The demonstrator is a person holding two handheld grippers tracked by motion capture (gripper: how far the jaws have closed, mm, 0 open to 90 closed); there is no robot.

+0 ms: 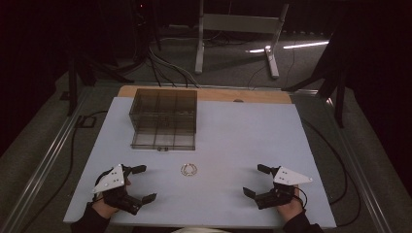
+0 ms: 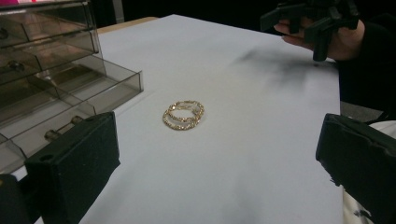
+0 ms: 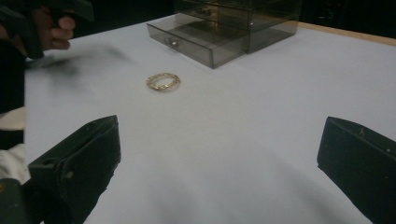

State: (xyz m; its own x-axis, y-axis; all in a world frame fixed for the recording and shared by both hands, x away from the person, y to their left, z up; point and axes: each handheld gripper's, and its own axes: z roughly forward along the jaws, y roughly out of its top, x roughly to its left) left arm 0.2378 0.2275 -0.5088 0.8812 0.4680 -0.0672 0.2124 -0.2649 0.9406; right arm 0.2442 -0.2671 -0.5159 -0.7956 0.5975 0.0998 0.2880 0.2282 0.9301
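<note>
Gold, chain-like bracelets (image 1: 189, 169) are laid flat on the pale worktop (image 1: 252, 131), midway between both grippers, near the smoky clear-plastic drawer box (image 1: 164, 118). Left gripper (image 1: 140, 183) and right gripper (image 1: 255, 180) are held wide open, empty, about equally near.

Bracelets (image 1: 189, 169) (image 2: 183, 115) (image 3: 163, 81): two thin gold-coloured beaded rings, lying flat and overlapping, on the white table (image 1: 243, 131), midway along its near edge, set back from it.
Drawer box (image 1: 164, 118) (image 2: 42, 79) (image 3: 233, 23): smoky transparent plastic, upright near the far left corner; lowest drawer pulled out toward the bracelets, apart from them.
</note>
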